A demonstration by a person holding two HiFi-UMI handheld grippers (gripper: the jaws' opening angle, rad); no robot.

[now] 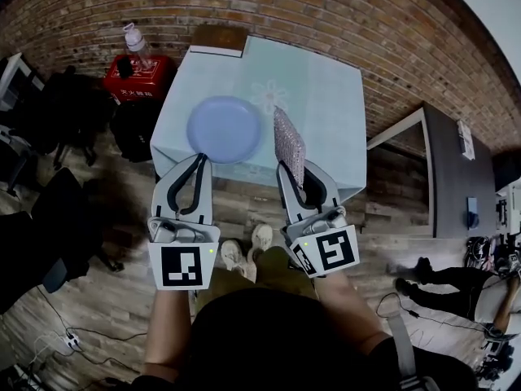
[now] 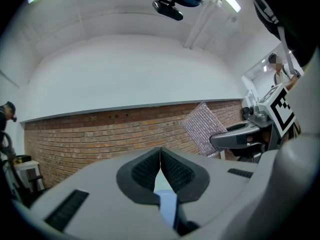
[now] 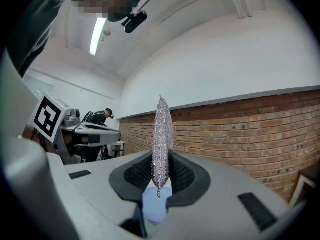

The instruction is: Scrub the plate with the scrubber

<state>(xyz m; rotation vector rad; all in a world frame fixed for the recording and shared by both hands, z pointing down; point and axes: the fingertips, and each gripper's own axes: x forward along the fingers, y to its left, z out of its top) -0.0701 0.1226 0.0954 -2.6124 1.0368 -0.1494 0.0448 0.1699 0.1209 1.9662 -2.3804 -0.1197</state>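
A pale blue plate (image 1: 224,128) lies on the near part of a small table (image 1: 326,88) with a light blue cloth. My right gripper (image 1: 291,169) is shut on a silvery mesh scrubber (image 1: 288,144), held upright at the plate's right, over the table's near edge. In the right gripper view the scrubber (image 3: 162,136) stands edge-on between the pads, with the plate (image 3: 156,205) showing below. My left gripper (image 1: 198,163) is shut with nothing in it, just short of the plate's near rim. The left gripper view shows its closed jaws and the scrubber (image 2: 203,127) at the right.
A brown board (image 1: 218,38) rests on the table's far edge. Left of the table stand a red box (image 1: 138,78) with a plastic bottle (image 1: 137,44) on it, and dark chairs (image 1: 49,112). A brick wall (image 1: 342,15) runs behind; a dark desk (image 1: 460,169) is at the right.
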